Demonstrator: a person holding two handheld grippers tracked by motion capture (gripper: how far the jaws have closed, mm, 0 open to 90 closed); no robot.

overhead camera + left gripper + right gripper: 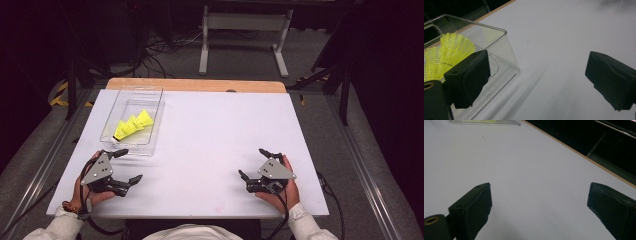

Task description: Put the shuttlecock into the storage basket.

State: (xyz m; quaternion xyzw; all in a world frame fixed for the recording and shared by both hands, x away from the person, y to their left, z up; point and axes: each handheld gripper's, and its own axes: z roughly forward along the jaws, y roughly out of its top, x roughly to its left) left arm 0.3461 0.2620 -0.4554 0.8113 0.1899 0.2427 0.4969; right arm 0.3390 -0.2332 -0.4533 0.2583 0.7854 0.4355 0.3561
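A clear plastic box [108, 125] lies on the left half of the white table, with several yellow shuttlecocks [132, 125] inside it. My left gripper [129, 165] rests open on the table just in front of the box's near end. In the left gripper view the box corner [507, 53] and a yellow net skirt [450, 53] sit beside the left jaw, nothing between the jaws. My right gripper [253, 162] rests open at the right front of the table, with only bare tabletop [536, 185] between its jaws.
The white table [220, 130] has a wooden strip [200, 85] along its far edge. Behind it are a white metal stand [245, 35] and floor cables [160, 50]. The box's far end [486, 122] shows at the top of the right gripper view.
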